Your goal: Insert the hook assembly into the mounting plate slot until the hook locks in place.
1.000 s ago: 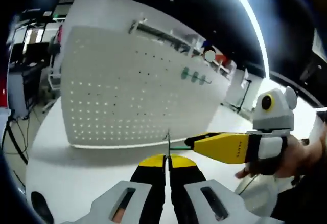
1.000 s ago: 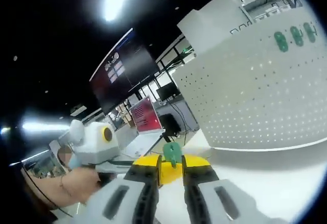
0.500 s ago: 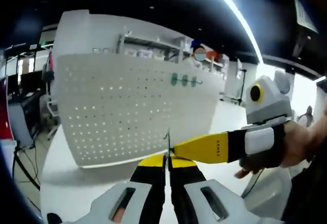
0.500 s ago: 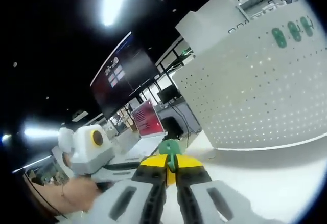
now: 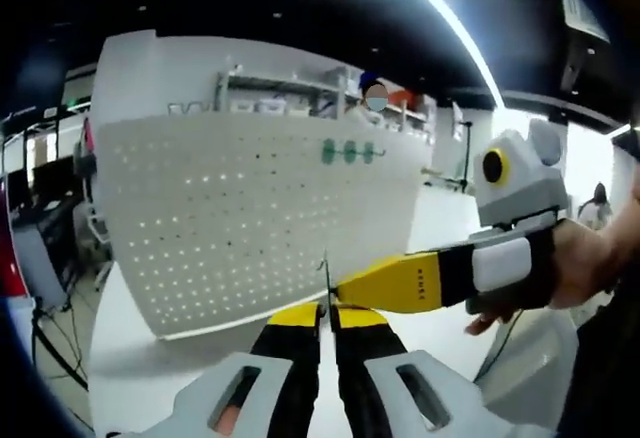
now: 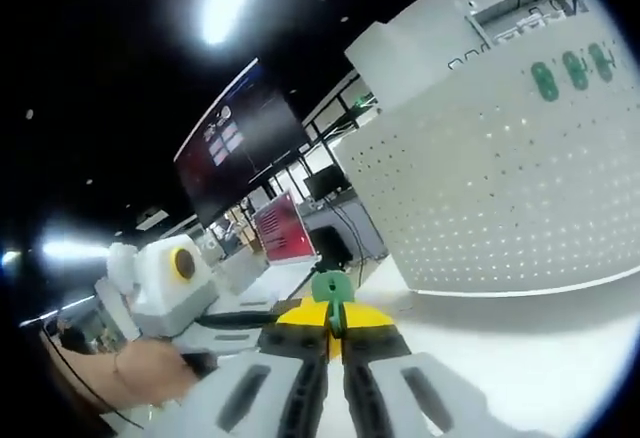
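Left gripper (image 5: 326, 310) jaws pressed together; right gripper (image 6: 334, 320) likewise closed, reaching in from three o'clock (hand (image 5: 572, 270) gripping it).

Pegboard (image 5: 250, 213) ahead (bare table (image 5: 140, 358) between)

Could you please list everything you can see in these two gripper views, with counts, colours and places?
pegboard: one, white, perforated, standing upright on the table behind the grippers.
green hooks: three, in a row near the pegboard's upper edge.
green hook piece: one, pinched at the right gripper's tips.
thin metal wire: one, grey, standing up from the left gripper's tips.
table: one, white, under the pegboard.
wall screen: one, dark, high in the background of the right gripper view.
red monitor: one, on a desk in the background.
left gripper: yellow and black jaws closed on the wire.
right gripper: yellow and black jaws closed on the green piece.
person's hand: one, holding the right gripper.
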Tool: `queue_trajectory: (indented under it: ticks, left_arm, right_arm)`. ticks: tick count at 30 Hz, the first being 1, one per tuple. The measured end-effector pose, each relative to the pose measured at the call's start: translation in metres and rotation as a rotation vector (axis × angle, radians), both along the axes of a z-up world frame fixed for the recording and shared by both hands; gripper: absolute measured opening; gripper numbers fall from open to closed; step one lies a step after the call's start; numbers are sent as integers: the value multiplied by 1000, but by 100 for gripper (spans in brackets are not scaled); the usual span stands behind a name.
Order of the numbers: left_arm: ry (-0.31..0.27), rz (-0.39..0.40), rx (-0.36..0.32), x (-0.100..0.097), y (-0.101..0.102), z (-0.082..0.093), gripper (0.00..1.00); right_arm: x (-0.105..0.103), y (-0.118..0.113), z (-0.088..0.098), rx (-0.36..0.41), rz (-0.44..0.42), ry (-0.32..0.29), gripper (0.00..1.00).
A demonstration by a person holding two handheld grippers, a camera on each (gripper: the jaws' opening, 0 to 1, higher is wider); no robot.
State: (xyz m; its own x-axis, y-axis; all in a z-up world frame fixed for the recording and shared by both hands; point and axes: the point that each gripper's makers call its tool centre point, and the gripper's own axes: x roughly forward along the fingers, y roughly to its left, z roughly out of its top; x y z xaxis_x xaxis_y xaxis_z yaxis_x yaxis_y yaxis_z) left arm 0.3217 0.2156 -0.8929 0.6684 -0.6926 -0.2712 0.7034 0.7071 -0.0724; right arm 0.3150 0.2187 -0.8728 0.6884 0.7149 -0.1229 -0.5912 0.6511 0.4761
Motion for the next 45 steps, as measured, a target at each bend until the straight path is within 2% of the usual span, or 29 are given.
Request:
queue_trajectory:
  ticks: [5, 14, 17, 20, 22, 30, 38, 45]
  left_arm:
    - [28, -29, -23, -5, -4, -3, 27]
    - [18, -69, -86, -14, -6, 2, 65]
    - [13, -78, -87, -16, -8, 3, 76]
    - [23, -93, -125, -19, -12, 5, 85]
    - [9, -100, -141, -22, -14, 8, 90]
    - [16, -104, -184, -26, -19, 13, 100]
    - [25, -87, -203, -24, -17, 15, 100]
    - [27, -71, -205, -22, -14, 15, 100]
  right_arm:
    - [2, -5, 4, -20, 16, -21, 0]
    - [3, -10, 4, -127, 66, -87, 0]
    - [4, -13, 4, -135, 55, -99, 0]
    - [5, -16, 6, -145, 43, -118, 0]
    - [6, -18, 5, -152, 36, -125, 0]
    - [15, -36, 9, -175, -39, -166, 0]
    - [29, -66, 16, -198, -156, -213, 0]
    - [50, -100, 23, -215, -265, -242, 0]
